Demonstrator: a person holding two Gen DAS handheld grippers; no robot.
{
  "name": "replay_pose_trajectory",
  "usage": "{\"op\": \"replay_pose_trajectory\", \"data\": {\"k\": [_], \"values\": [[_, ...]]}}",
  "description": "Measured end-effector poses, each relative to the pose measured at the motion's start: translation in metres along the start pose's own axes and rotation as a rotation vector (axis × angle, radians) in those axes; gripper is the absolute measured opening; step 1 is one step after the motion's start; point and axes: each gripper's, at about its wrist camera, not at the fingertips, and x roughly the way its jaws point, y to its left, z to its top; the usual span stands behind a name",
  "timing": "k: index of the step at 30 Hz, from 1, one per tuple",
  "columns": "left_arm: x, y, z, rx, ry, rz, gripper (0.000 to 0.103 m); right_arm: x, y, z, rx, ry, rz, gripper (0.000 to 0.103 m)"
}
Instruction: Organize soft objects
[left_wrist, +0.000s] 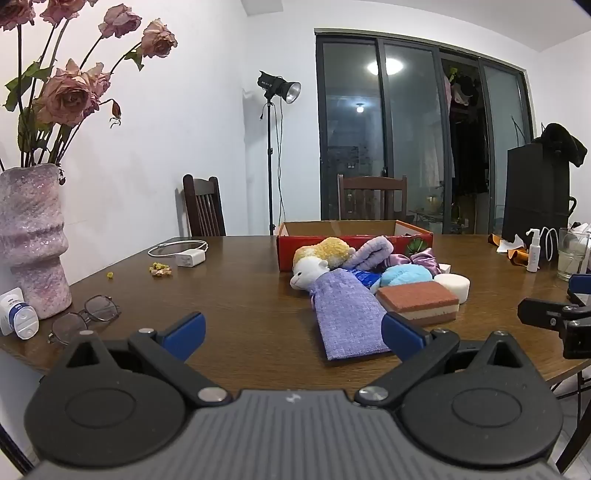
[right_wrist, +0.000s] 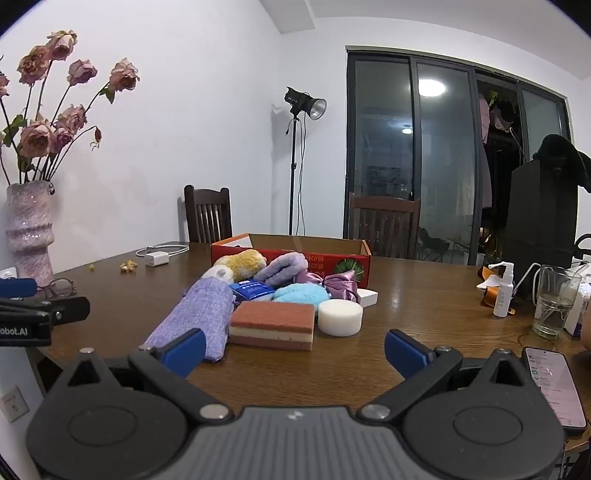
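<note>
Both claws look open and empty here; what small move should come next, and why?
Probably ease the right claw forward to the layered sponge: it is the nearest soft item, straight ahead, on the table in front of the red box.

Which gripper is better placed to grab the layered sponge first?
Right, probably. The right gripper is open and the layered sponge sits nearly centred ahead of its fingers. From the left gripper, also open, the sponge lies off to the right, with the purple cloth pouch straight ahead instead.

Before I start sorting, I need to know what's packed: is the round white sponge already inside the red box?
No, the round white sponge sits on the table in front of the red box.
</note>
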Motion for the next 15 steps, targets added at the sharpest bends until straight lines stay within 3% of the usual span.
{"op": "replay_pose_trajectory", "data": {"k": [15], "values": [[-0.0027,0.0037,0.0046,0.0,-0.003,0.002,0.103,-0.0007,0.0,0.0012,-0.002,-0.004,-0.002,0.103]]}}
